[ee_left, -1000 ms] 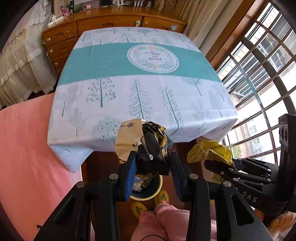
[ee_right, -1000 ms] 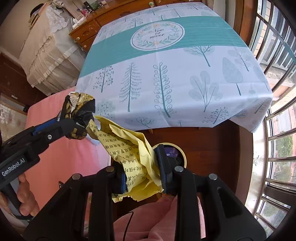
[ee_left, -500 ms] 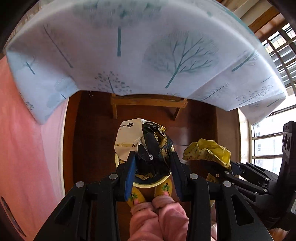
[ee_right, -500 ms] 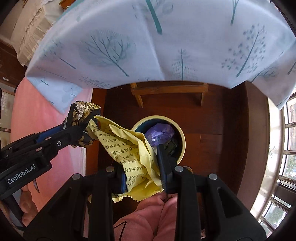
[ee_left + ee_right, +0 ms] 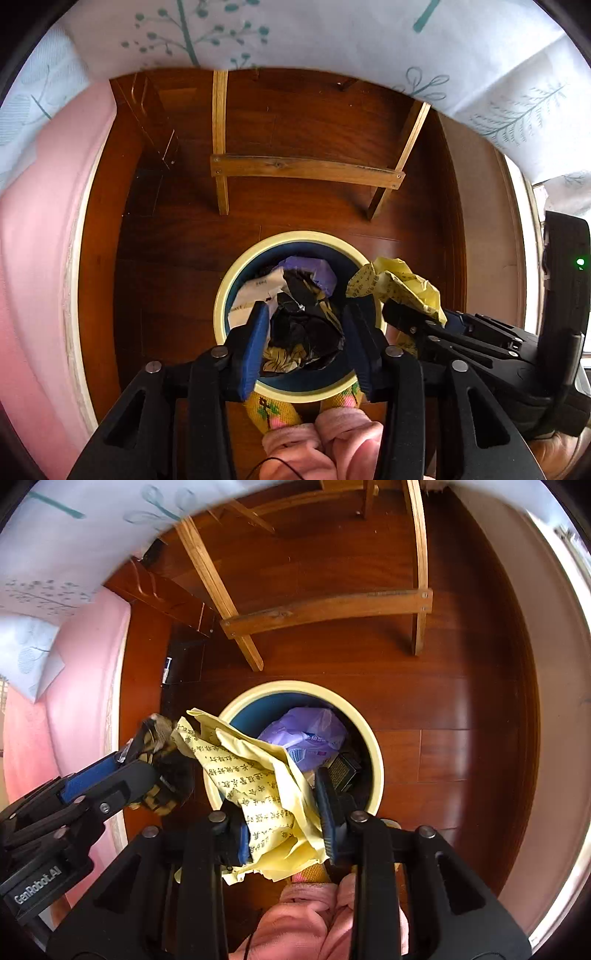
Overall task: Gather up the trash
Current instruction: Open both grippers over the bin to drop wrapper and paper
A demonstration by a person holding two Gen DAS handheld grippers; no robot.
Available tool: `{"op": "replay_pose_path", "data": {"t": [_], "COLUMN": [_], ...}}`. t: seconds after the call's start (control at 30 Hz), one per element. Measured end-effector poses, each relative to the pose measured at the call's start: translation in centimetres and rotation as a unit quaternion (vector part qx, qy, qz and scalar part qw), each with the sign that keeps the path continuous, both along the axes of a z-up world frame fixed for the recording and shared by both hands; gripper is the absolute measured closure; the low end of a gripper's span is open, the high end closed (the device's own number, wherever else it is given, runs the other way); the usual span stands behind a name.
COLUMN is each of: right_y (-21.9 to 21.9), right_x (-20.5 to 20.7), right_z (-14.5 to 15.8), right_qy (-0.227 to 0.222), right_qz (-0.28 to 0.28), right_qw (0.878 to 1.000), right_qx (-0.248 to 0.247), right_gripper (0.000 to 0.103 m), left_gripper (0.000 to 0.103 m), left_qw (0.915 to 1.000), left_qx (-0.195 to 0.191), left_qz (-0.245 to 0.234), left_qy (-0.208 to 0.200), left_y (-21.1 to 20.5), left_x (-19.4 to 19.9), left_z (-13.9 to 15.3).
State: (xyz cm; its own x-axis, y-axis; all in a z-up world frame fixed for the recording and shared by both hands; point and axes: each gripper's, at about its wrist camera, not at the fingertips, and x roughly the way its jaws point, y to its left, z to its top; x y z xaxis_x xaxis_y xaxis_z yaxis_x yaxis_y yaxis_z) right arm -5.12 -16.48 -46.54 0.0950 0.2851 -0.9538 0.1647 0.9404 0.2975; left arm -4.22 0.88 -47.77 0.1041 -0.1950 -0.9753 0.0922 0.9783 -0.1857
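Both grippers have dropped over the round cream-rimmed bin (image 5: pixel 221 295); left gripper (image 5: pixel 303 332) clamps a crumpled black-gold wrapper (image 5: pixel 306 325), right gripper (image 5: pixel 282 823) grips creased yellow printed paper (image 5: pixel 258 775)

L claw (image 5: pixel 304 332) & R claw (image 5: pixel 284 812) both clamped, side-by-side, aimed down.
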Motion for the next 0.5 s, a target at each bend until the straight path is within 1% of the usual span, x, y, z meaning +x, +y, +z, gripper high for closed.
{"op": "replay_pose_path", "data": {"t": [0.07, 0.1, 0.17, 0.27, 0.37, 0.5], "right_y": [-0.1, -0.1, 0.0, 0.0, 0.2, 0.3], "right_x": [0.0, -0.1, -0.3, -0.5, -0.8, -0.8], "right_z": [-1.3, -1.7, -2.4, -2.8, -3.0, -1.5], "right_qy": [0.008, 0.01, 0.01, 0.005, 0.0, -0.015], "right_qz": [-0.005, -0.006, -0.009, -0.009, -0.008, -0.008], "right_qw": [1.0, 1.0, 1.0, 1.0, 1.0, 1.0], "right_qx": [0.003, 0.004, 0.006, 0.007, 0.005, -0.002], "right_gripper": [0.066, 0.065, 0.053, 0.053, 0.053, 0.053], "left_gripper": [0.018, 0.015, 0.015, 0.015, 0.015, 0.015], "left_qw": [0.9999, 0.9998, 0.9997, 0.9993, 0.9991, 0.9984], "left_qx": [0.011, 0.017, 0.025, 0.035, 0.039, 0.045], "left_qz": [-0.005, -0.006, -0.007, -0.001, 0.008, 0.014], "left_qy": [0.004, 0.004, 0.0, -0.008, -0.016, -0.031], "left_y": [0.1, 0.1, 0.3, 0.9, 1.7, 2.2], "left_x": [0.1, 0.0, 0.0, 0.1, 0.2, 0.4], "left_z": [-0.9, -1.2, -1.4, -1.2, 0.1, 2.2]}}
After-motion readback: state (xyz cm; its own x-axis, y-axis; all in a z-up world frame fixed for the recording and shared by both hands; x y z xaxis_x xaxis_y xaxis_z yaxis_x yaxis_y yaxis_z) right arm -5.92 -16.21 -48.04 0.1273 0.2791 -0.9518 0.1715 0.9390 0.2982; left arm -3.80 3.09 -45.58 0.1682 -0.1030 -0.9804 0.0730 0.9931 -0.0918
